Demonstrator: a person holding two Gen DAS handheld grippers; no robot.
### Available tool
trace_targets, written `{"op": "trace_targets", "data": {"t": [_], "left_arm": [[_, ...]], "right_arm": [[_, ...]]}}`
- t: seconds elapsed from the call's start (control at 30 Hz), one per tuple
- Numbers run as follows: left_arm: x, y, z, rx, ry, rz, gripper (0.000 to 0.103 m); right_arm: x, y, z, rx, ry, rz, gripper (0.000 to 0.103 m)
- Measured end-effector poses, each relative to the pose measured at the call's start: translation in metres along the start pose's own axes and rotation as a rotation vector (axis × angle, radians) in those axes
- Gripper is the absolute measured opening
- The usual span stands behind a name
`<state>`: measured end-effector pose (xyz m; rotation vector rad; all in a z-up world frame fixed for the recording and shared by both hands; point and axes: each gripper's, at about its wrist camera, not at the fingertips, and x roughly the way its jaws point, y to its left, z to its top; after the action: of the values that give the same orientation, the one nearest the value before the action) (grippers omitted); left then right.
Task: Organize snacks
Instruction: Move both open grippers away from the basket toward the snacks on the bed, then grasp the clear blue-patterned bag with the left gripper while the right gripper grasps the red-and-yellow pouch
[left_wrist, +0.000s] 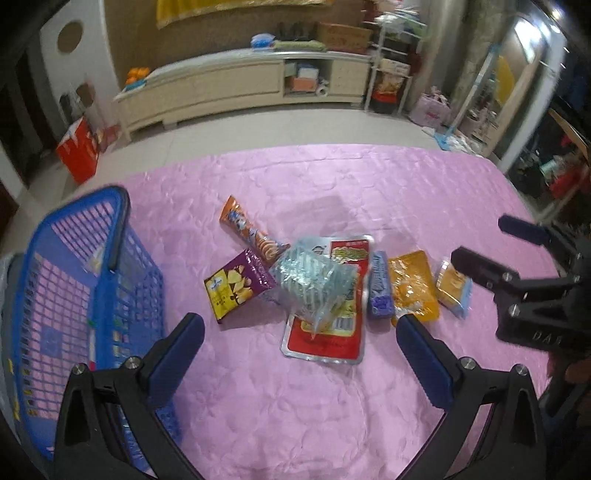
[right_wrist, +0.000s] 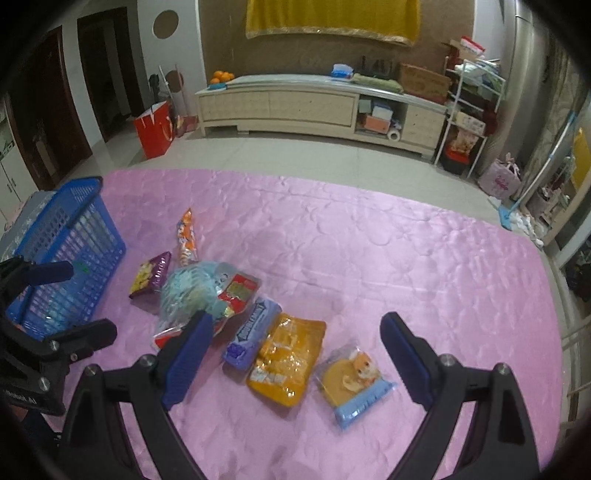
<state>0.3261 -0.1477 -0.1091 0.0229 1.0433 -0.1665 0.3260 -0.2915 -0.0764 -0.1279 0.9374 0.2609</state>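
On pink cloth (left_wrist: 295, 387), left to right: blue basket (left_wrist: 74, 280), purple chip bag (left_wrist: 236, 286), orange tube (left_wrist: 253, 230), clear pack (left_wrist: 314, 284) atop red pouch (left_wrist: 325, 339), purple bar (left_wrist: 380, 291), yellow pouch (left_wrist: 412, 284), cake packet (right_wrist: 354, 380). Left gripper (left_wrist: 299, 343) spread wide, empty, above red pouch; right gripper (right_wrist: 295, 354) likewise released, over yellow pouch.

Left gripper (left_wrist: 301, 345) and right gripper (right_wrist: 295, 347) side by side, fingers spread wide, both empty.

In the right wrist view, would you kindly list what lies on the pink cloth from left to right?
Blue basket → purple chip bag → clear blue-tinted bag → purple candy pack → orange pouch → small blue-edged cookie pack.
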Motion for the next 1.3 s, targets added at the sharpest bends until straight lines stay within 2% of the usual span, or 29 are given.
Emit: {"op": "trace_targets", "data": {"t": [0.17,0.23,0.3,0.43,0.5,0.6,0.7,0.83,0.87,0.93,1.07,1.1,1.2,1.3], "left_arm": [[0.027,0.008,0.006,-0.064,0.039,0.037,0.103],[0.036,0.011,0.007,-0.09,0.056,0.025,0.103],[0.045,0.015,0.009,-0.125,0.07,0.009,0.103],[0.06,0.02,0.016,-0.195,0.104,-0.012,0.103],[0.067,0.02,0.02,-0.215,0.11,-0.017,0.103],[0.077,0.017,0.028,-0.229,0.117,-0.007,0.103],[0.092,0.011,0.035,-0.221,0.149,0.019,0.103],[0.106,0.005,0.04,-0.215,0.144,0.073,0.102],[0.107,0.004,0.039,-0.212,0.138,0.075,0.1],[0.11,0.002,0.037,-0.198,0.138,0.081,0.078],[0.108,-0.005,0.03,-0.12,0.154,0.089,0.063],[0.105,-0.007,0.029,-0.099,0.159,0.082,0.055],[0.094,-0.016,0.02,-0.024,0.168,0.077,0.05],[0.082,-0.019,0.005,0.006,0.169,0.036,0.049]], "right_arm": [[0.025,-0.004,-0.001,-0.045,0.052,0.0,0.094],[0.034,-0.007,-0.001,-0.076,0.09,0.003,0.094],[0.043,-0.011,-0.003,-0.07,0.104,-0.037,0.094],[0.053,-0.018,-0.004,-0.027,0.137,0.011,0.094],[0.053,-0.021,-0.004,-0.034,0.131,-0.016,0.094],[0.055,-0.025,-0.004,-0.036,0.132,-0.047,0.094],[0.057,-0.03,-0.008,-0.017,0.149,-0.031,0.094],[0.057,-0.036,-0.014,-0.013,0.157,-0.033,0.094],[0.056,-0.038,-0.015,-0.008,0.157,-0.031,0.094],[0.054,-0.044,-0.017,0.013,0.156,-0.013,0.094],[0.052,-0.055,-0.02,0.064,0.163,0.021,0.094],[0.051,-0.058,-0.019,0.075,0.163,0.031,0.094],[0.046,-0.063,-0.019,0.109,0.157,0.063,0.094],[0.042,-0.065,-0.02,0.126,0.15,0.086,0.094]]}}
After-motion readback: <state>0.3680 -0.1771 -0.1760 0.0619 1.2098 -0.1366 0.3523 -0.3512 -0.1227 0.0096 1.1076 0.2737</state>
